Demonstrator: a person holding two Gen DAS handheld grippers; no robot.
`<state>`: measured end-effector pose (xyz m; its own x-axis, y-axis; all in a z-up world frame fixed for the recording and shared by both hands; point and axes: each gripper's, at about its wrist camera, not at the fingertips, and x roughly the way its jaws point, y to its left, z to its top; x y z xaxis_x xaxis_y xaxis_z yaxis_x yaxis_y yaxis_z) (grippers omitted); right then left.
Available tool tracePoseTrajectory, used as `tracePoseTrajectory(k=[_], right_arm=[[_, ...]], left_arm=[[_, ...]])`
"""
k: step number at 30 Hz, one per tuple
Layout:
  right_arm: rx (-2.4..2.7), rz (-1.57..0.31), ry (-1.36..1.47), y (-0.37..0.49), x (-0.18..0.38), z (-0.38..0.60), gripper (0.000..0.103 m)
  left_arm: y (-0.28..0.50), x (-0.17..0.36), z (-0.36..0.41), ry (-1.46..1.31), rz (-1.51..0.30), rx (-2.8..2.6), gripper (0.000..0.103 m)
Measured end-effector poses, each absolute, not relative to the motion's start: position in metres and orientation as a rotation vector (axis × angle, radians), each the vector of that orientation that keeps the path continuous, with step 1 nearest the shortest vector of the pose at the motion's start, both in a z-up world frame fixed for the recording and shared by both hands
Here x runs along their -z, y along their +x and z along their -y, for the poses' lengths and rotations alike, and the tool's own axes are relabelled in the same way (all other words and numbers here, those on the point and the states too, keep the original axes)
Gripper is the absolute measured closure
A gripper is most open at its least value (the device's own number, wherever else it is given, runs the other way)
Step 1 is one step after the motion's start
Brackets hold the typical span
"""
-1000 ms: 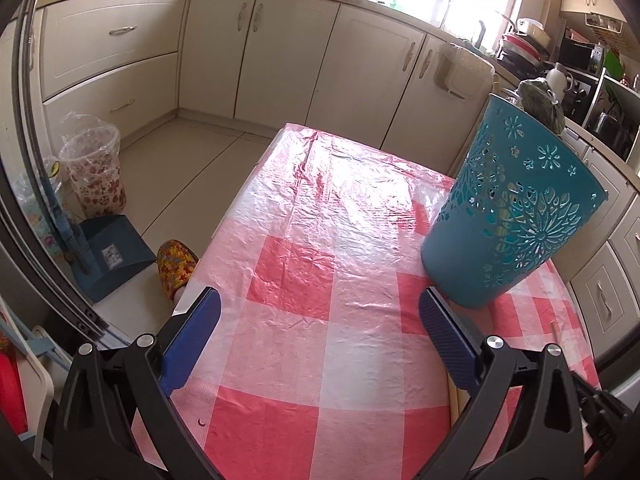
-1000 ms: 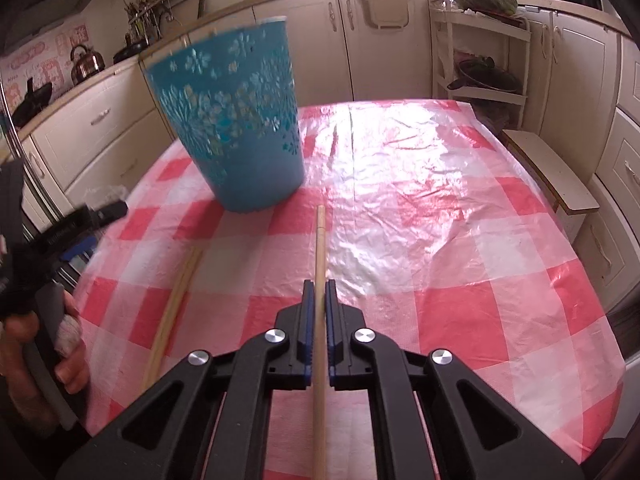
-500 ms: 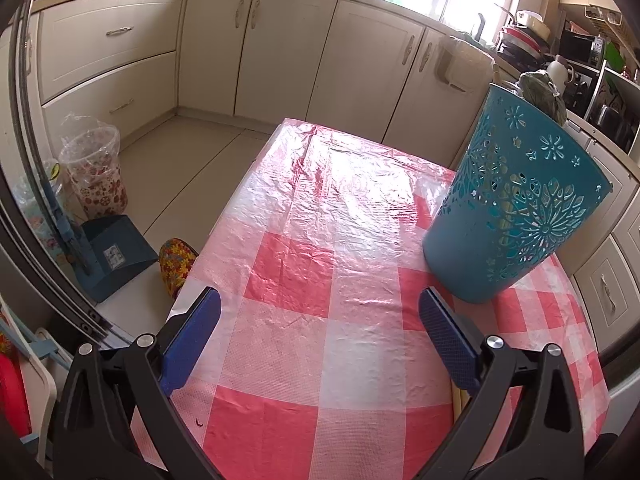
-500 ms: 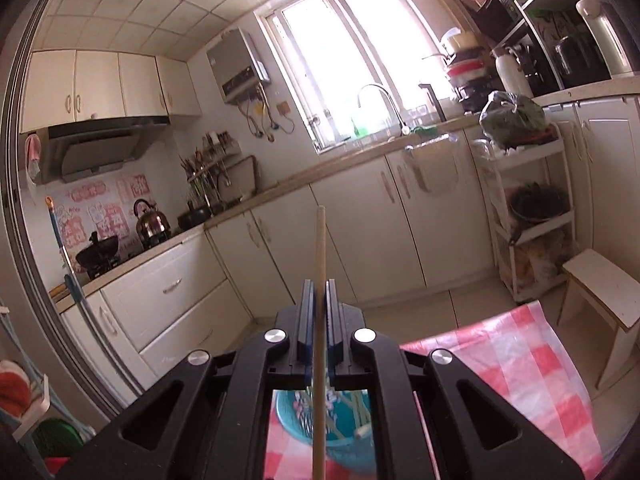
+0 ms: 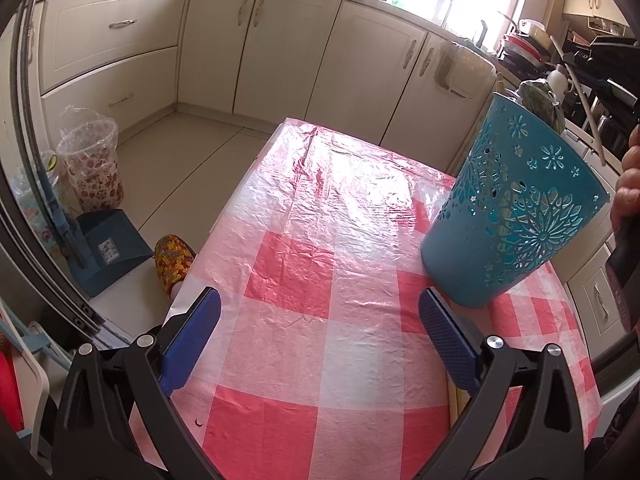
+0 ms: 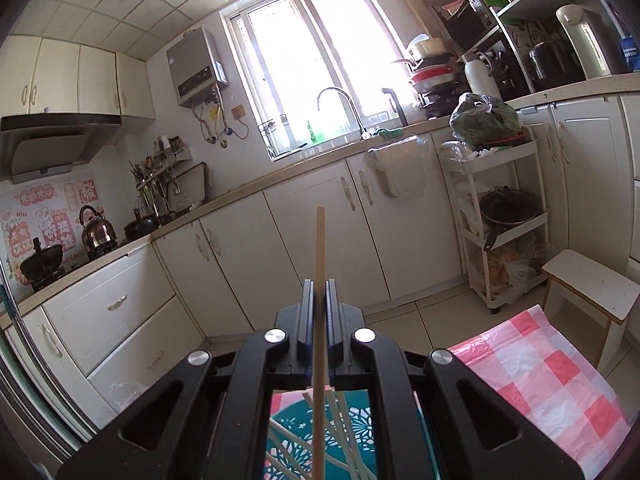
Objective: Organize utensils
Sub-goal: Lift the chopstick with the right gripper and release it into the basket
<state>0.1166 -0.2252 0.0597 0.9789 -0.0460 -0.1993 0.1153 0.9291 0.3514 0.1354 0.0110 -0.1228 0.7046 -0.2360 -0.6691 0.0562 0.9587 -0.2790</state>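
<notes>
A single wooden chopstick (image 6: 320, 264) is clamped upright between the closed fingers of the right gripper (image 6: 319, 300), directly above the teal basket (image 6: 360, 416); several pale sticks, not countable, are seen inside the basket; the left gripper (image 5: 320, 320) is held with its blue pads (image 5: 192, 336) spread wide and nothing between them, low over the checked table (image 5: 320, 280); the one basket (image 5: 516, 216) is stood tilted just beyond its right pad; another stick (image 5: 456, 400) is glimpsed on the table under that pad
</notes>
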Motion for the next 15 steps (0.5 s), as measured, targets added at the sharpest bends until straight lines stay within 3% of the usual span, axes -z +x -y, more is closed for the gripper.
tracePoseTrajectory(k=[9, 13, 15], right_arm=[[0.045, -0.247, 0.225, 0.099, -0.036, 0.208, 0.096], [0.01, -0.237, 0.163, 0.066, -0.037, 0.202, 0.08], [-0.008, -0.23, 0.136, 0.043, -0.036, 0.2, 0.077]], left_arm=[[0.136, 0.124, -0.013, -0.255, -0.782, 0.164, 0.008], [0.137, 0.124, -0.013, -0.257, -0.78, 0.164, 0.008], [0.136, 0.124, -0.014, -0.258, -0.774, 0.163, 0.008]])
